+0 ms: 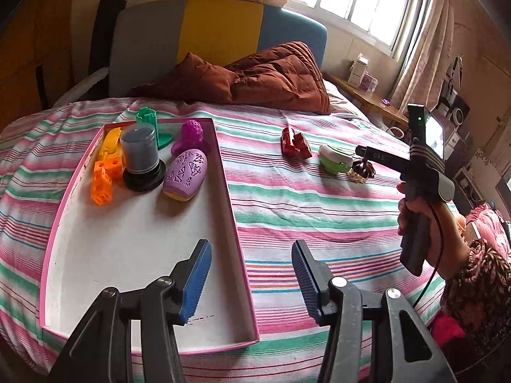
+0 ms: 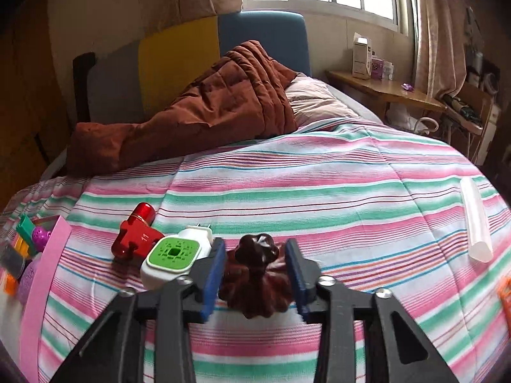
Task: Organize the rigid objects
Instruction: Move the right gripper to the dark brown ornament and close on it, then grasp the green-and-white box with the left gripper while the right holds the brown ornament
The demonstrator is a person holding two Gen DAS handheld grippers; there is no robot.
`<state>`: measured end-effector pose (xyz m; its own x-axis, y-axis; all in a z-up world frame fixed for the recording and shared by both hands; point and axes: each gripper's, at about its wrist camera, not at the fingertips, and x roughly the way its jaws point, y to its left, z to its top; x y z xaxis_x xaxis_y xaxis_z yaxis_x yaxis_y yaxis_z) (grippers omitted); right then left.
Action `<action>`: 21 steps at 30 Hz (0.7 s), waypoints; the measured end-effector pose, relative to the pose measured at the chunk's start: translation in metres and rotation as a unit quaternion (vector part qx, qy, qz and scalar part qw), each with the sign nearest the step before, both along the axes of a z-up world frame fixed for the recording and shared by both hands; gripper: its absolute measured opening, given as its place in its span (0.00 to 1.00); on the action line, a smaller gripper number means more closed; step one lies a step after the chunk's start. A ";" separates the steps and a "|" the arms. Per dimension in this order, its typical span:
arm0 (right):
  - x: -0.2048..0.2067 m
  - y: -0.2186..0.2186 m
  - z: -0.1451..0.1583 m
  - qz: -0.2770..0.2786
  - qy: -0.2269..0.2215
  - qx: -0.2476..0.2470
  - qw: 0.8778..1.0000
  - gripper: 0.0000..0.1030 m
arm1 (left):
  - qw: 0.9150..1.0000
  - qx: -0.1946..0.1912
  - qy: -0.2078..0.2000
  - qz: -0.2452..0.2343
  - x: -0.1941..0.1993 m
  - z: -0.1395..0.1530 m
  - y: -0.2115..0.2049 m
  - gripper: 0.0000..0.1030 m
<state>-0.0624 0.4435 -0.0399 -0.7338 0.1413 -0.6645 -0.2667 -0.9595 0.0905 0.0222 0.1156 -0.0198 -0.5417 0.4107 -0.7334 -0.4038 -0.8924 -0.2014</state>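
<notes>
A pink-rimmed white tray (image 1: 238, 233) lies on the striped bed and holds a purple patterned egg (image 1: 186, 173), a grey jar on a black lid (image 1: 140, 156), orange blocks (image 1: 103, 180), a yellow piece, a green stamp (image 1: 148, 120) and a purple mould (image 1: 191, 134). My left gripper (image 1: 252, 282) is open and empty above the tray's near right corner. On the bed lie a red part (image 2: 135, 237) and a green-and-white plug (image 2: 174, 257). My right gripper (image 2: 255, 274) brackets a dark brown knobbed object (image 2: 255, 274); its pads sit at the object's sides.
A brown quilt (image 2: 204, 111) and a pillow lie at the bed's head. A translucent tube (image 2: 476, 223) lies on the bed at right, with an orange item (image 2: 504, 293) at the edge. A wooden shelf (image 2: 383, 91) with boxes stands by the window.
</notes>
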 end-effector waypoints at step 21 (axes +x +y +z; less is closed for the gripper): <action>0.045 0.035 -0.007 -0.088 0.032 -0.001 0.996 0.23 | 0.999 0.002 -0.010 -0.051 -0.055 0.011 0.118 0.51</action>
<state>-0.0178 0.4787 -0.0473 -0.7383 0.2707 -0.6178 -0.4245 -0.8983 0.1138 -0.0329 0.2333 -0.0091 -0.4829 0.4648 -0.7421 -0.4877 -0.8466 -0.2130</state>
